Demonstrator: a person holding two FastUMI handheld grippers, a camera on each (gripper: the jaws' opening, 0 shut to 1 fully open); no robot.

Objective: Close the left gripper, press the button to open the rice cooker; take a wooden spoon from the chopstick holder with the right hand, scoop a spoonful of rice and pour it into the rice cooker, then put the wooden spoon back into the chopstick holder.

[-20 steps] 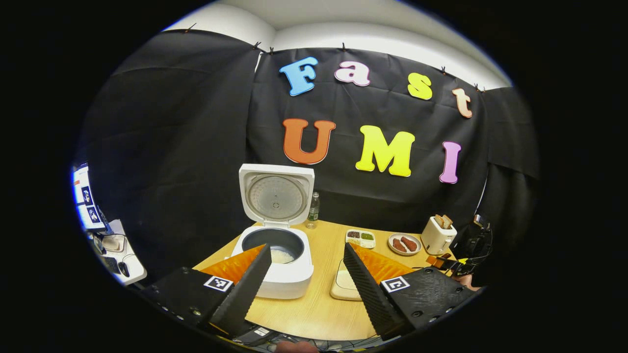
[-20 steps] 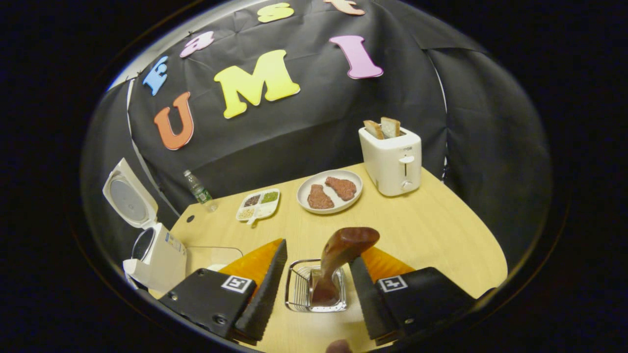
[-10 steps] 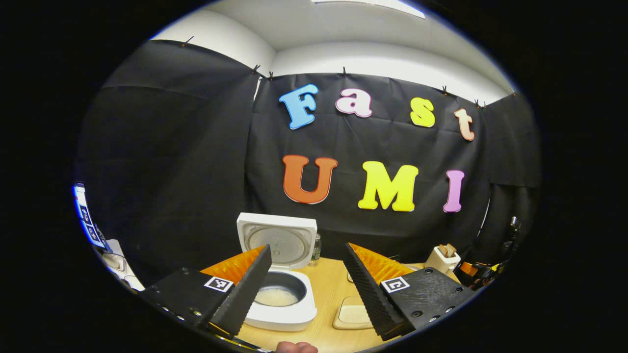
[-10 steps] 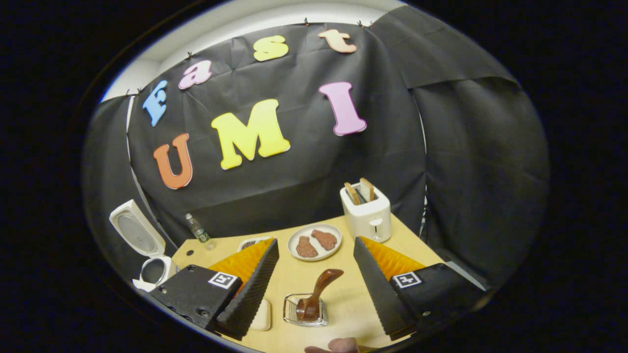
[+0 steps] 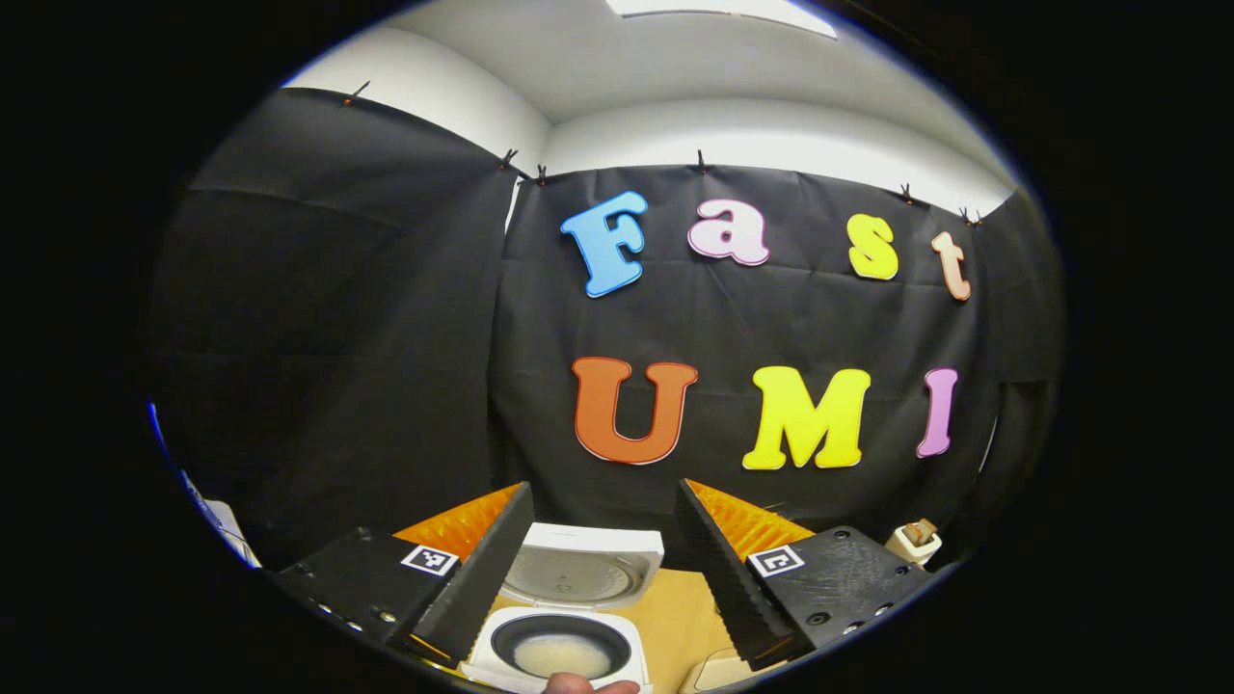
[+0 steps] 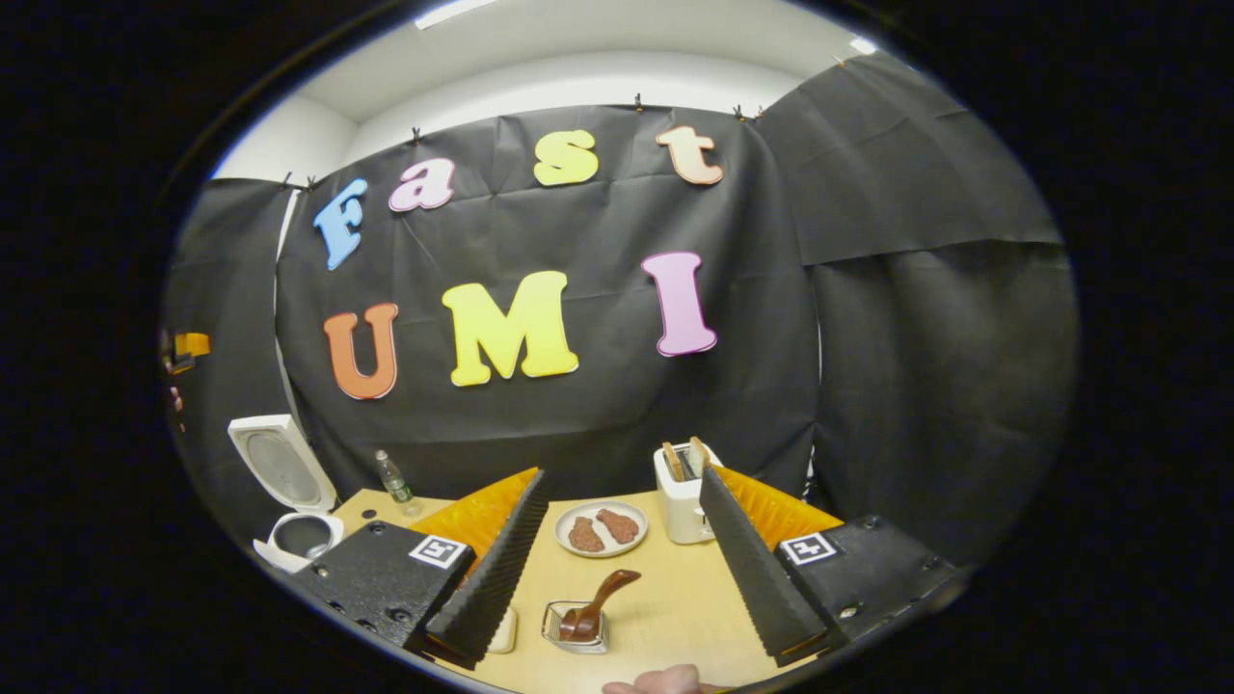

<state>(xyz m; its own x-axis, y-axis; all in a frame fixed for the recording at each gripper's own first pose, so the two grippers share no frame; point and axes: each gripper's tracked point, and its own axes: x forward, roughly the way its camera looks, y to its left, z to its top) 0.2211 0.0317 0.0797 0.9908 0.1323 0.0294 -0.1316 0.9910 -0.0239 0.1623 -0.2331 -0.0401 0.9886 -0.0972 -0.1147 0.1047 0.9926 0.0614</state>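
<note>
Wooden spoon (image 6: 596, 605) looks smaller; right gripper (image 6: 619, 569) has pulled back.

Ahead of my right gripper: white toaster (image 6: 681, 493) with two bread slices (image 6: 684, 459) upright in its slots, a plate (image 6: 601, 529) holding two brown patties just left of it. Farther left, a small water bottle (image 6: 392, 480) stands near the table (image 6: 675, 607) edge.

left gripper (image 5: 603, 535): two wedge-shaped fingers with serrated inner faces, ribbed outer flanks, each on a black textured block with a square fiducial marker and small screws; right gripper (image 6: 625, 525): identical build, one marker per block
</note>
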